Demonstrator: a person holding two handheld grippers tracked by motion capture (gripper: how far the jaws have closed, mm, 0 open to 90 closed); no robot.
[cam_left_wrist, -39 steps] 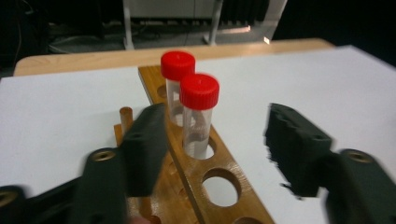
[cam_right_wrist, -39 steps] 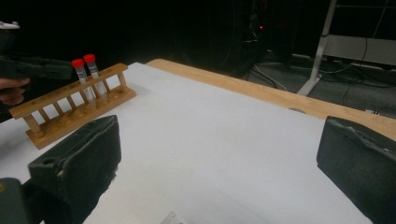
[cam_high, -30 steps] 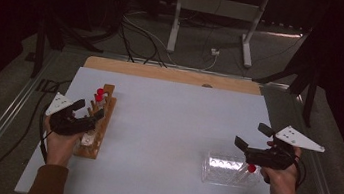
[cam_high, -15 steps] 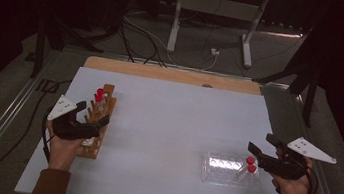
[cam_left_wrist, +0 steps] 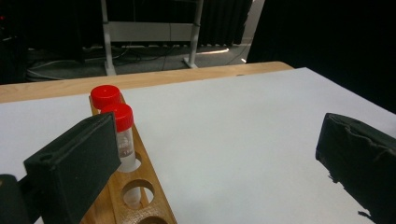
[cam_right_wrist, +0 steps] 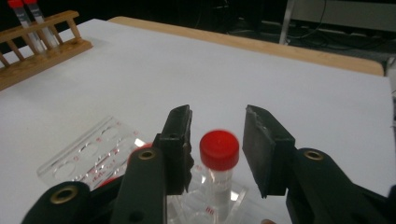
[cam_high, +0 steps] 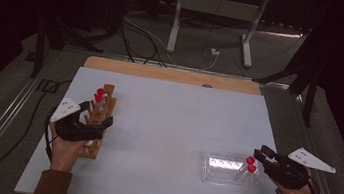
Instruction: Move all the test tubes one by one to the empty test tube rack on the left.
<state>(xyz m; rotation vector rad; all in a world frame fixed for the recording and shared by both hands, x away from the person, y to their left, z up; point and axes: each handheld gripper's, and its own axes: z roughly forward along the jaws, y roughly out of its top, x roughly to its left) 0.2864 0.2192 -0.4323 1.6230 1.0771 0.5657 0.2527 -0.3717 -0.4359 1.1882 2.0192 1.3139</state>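
A wooden rack (cam_high: pixel 89 142) at the table's left holds two red-capped tubes (cam_high: pixel 99 94) at its far end. My left gripper (cam_high: pixel 105 124) hovers over the rack's middle; its jaws (cam_left_wrist: pixel 219 140) have just been opening and stand wide with nothing between them, just short of the nearer tube (cam_left_wrist: pixel 122 133). At the right, a clear plastic rack (cam_high: pixel 223 168) holds two red-capped tubes (cam_high: pixel 251 164). My right gripper (cam_high: pixel 259 154) has just been closing its jaws on either side of one tube (cam_right_wrist: pixel 218 182). A small gap shows between each pad and the red cap.
The white table top (cam_high: pixel 171 122) ends in a wooden strip (cam_high: pixel 173 74) at the far edge. Beyond it stand a metal stand (cam_high: pixel 216 12) and loose cables on the floor. The wooden rack (cam_right_wrist: pixel 42 46) is far off in the right gripper view.
My right gripper has come down and in toward the clear rack, and its jaws have narrowed around a red-capped tube. My left gripper has stayed over the wooden rack, its jaws wider.
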